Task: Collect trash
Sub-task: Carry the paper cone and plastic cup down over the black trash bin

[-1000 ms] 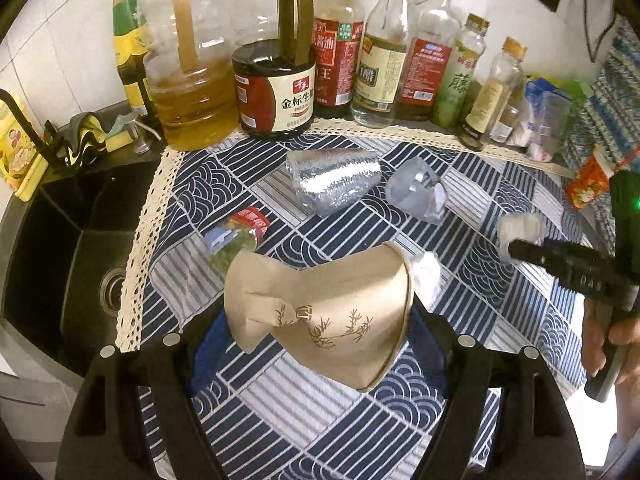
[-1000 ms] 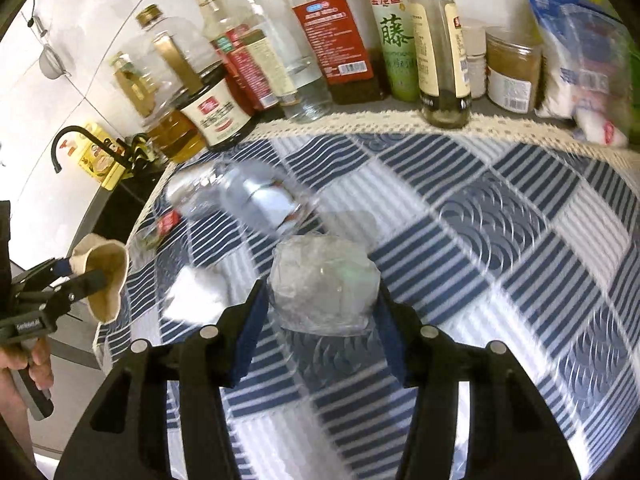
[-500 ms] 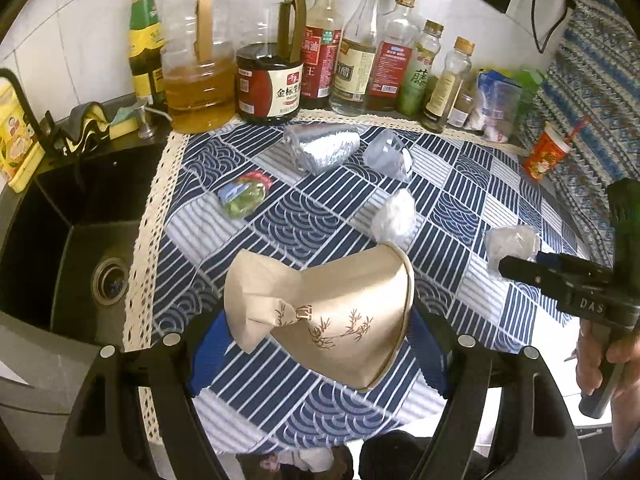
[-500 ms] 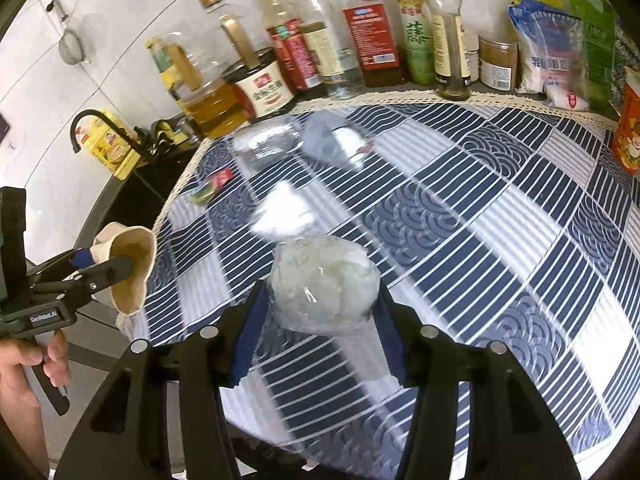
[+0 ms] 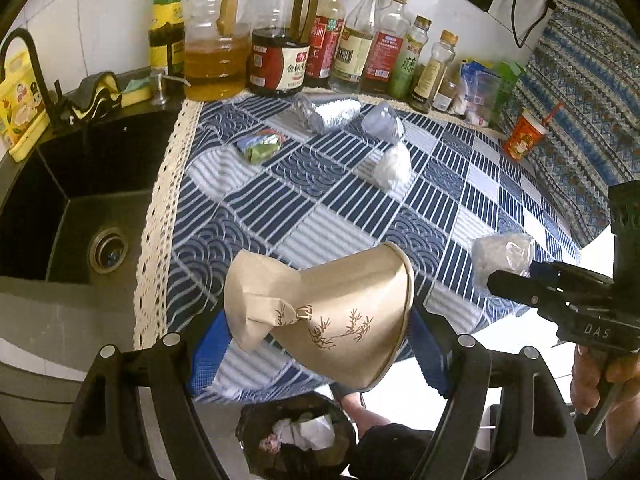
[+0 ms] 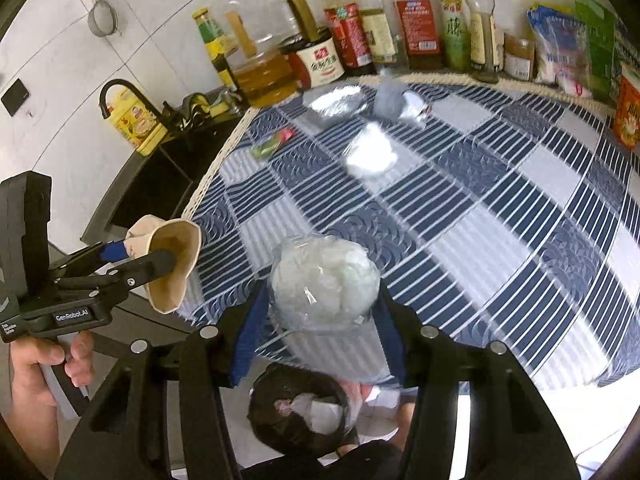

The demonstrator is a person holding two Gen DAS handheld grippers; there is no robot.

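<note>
Both grippers have pulled back off the worktop (image 5: 460, 184) edge, bringing a bin (image 5: 296, 440) into view below. Left gripper (image 5: 320, 332) jaws clamp a crumpled paper cup (image 5: 320, 312); right gripper (image 6: 324, 312) jaws clamp a plastic wad (image 6: 324, 284). Neither sits squarely over the bin, so an early release could drop them on the floor. Four more scraps lie on the worktop.

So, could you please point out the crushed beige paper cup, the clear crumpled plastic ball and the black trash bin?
crushed beige paper cup (image 5: 320, 312), left wrist view, printed side wall.
clear crumpled plastic ball (image 6: 324, 280), right wrist view, its middle.
black trash bin (image 6: 296, 412), right wrist view, trash-filled inside.
</note>
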